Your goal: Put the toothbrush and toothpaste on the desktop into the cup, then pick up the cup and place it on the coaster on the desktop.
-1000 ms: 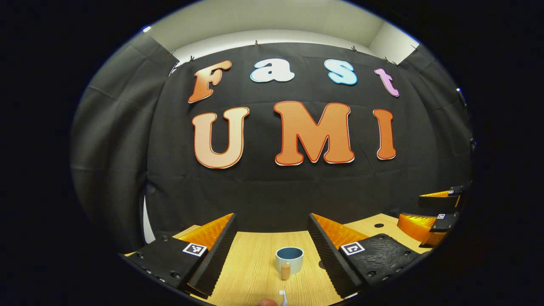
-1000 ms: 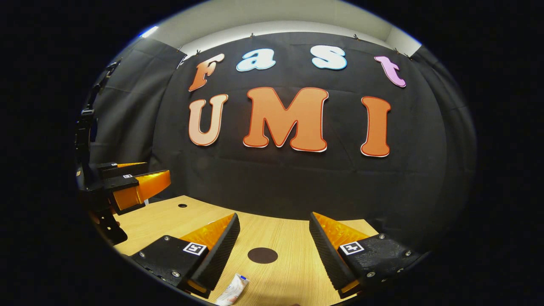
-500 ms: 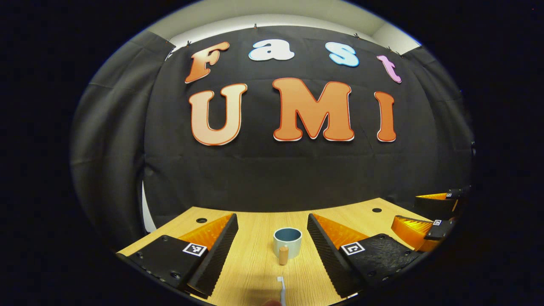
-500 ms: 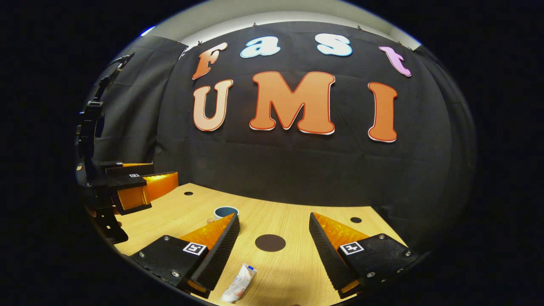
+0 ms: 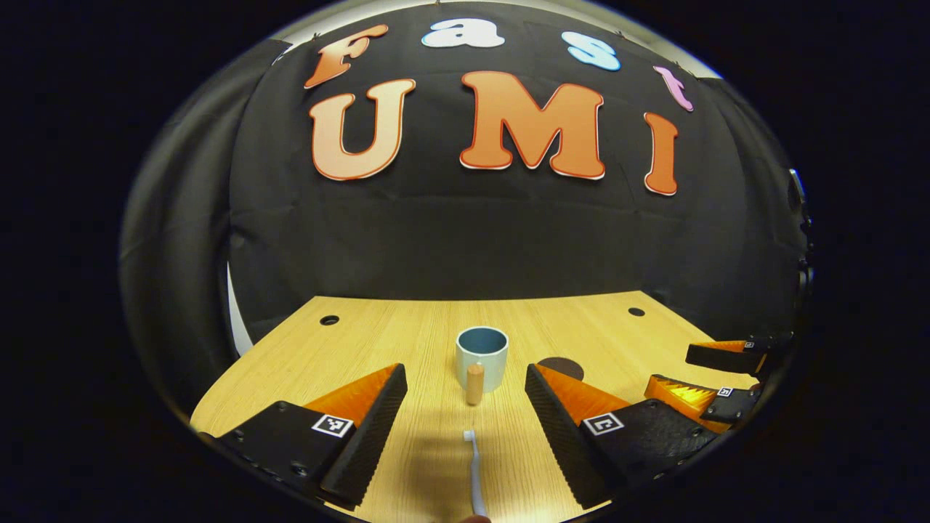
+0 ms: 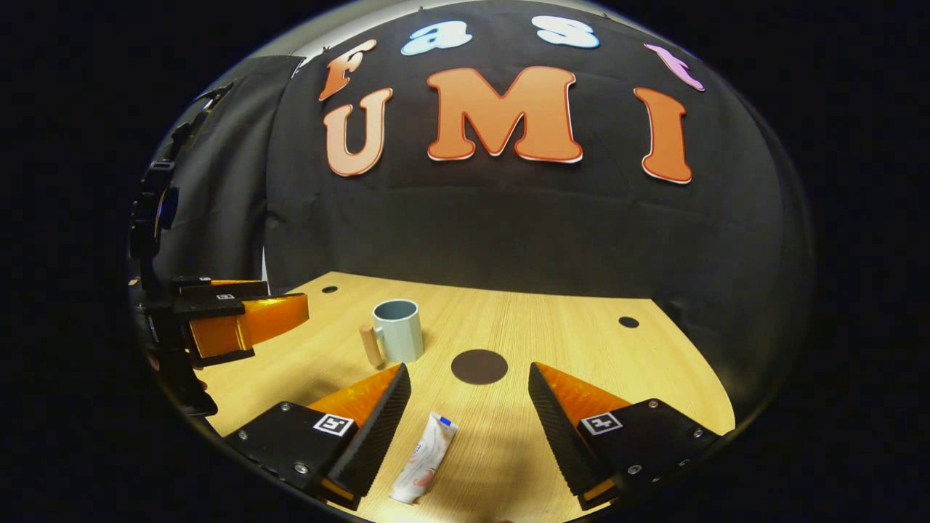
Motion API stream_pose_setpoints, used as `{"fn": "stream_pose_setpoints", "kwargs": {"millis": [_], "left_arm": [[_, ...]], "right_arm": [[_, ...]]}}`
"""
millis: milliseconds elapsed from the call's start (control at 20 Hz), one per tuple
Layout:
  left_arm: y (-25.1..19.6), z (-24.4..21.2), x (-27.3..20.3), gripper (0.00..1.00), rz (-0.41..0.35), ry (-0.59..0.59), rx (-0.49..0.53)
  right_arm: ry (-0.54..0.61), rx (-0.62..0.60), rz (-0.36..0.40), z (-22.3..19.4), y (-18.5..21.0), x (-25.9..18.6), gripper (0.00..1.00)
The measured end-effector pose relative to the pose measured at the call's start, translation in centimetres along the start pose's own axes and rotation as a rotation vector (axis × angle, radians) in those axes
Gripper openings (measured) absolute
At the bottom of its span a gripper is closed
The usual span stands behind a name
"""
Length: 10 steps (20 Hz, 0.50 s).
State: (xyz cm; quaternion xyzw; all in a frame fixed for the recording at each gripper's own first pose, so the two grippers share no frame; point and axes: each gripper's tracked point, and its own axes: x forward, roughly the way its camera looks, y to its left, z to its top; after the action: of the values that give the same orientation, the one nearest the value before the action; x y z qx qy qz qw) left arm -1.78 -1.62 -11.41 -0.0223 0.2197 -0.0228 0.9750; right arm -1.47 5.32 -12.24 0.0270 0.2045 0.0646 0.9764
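left claw [image 5: 465,407] wide | right claw [image 6: 468,407] wide | round cup [image 5: 482,356], wood-grain desktop [image 5: 407,341]

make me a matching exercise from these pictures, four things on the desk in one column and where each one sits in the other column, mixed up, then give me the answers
Things:
1. toothbrush
2. toothpaste
3. cup
4. coaster

Places:
A. standing upright, far side of the desk, with a wooden handle
B. lying flat between the left gripper's open fingers
C. flat dark disc beside the cup, nothing on it
D. lying flat between the right gripper's open fingers

Pairs: 1-B, 2-D, 3-A, 4-C
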Motion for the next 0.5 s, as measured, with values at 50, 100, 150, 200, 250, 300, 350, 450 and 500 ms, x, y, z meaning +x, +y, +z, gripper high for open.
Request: {"fn": "stream_pose_setpoints", "kwargs": {"millis": [50, 100, 150, 200, 250, 300, 350, 450, 500], "left_arm": [[-0.1, -0.7, 0.4, 0.99, -0.005, 0.017, 0.000], [-0.3, -1.2, 0.6, 0.99, -0.010, 0.039, 0.000], [-0.4, -1.9, 0.9, 0.99, -0.016, 0.058, -0.003], [-0.4, -2.3, 1.2, 0.99, -0.019, 0.082, -0.008], [-0.3, -3.1, 1.4, 0.99, -0.022, 0.112, -0.012], [-0.2, -3.7, 1.8, 0.99, -0.025, 0.139, -0.018], [-0.1, -4.6, 2.0, 0.99, -0.025, 0.166, -0.026], [-0.1, -6.1, 2.6, 0.99, -0.033, 0.221, -0.037], [-0.2, -6.9, 2.8, 0.99, -0.039, 0.252, -0.039]], "right_arm": [[0.025, 0.008, 0.004, -0.7, 0.1, 0.4, 0.97], [0.050, 0.014, 0.010, -1.3, 0.3, 0.7, 0.97], [0.073, 0.021, 0.013, -2.0, 0.5, 0.9, 0.96], [0.097, 0.024, 0.018, -2.7, 0.7, 1.1, 0.96], [0.126, 0.024, 0.022, -3.9, 0.9, 1.2, 0.95], [0.150, 0.025, 0.026, -4.7, 1.2, 1.3, 0.95], [0.175, 0.027, 0.033, -5.4, 1.4, 1.5, 0.95], [0.224, 0.035, 0.052, -6.8, 2.1, 1.7, 0.95], [0.246, 0.037, 0.061, -7.4, 2.4, 1.8, 0.95]]}}
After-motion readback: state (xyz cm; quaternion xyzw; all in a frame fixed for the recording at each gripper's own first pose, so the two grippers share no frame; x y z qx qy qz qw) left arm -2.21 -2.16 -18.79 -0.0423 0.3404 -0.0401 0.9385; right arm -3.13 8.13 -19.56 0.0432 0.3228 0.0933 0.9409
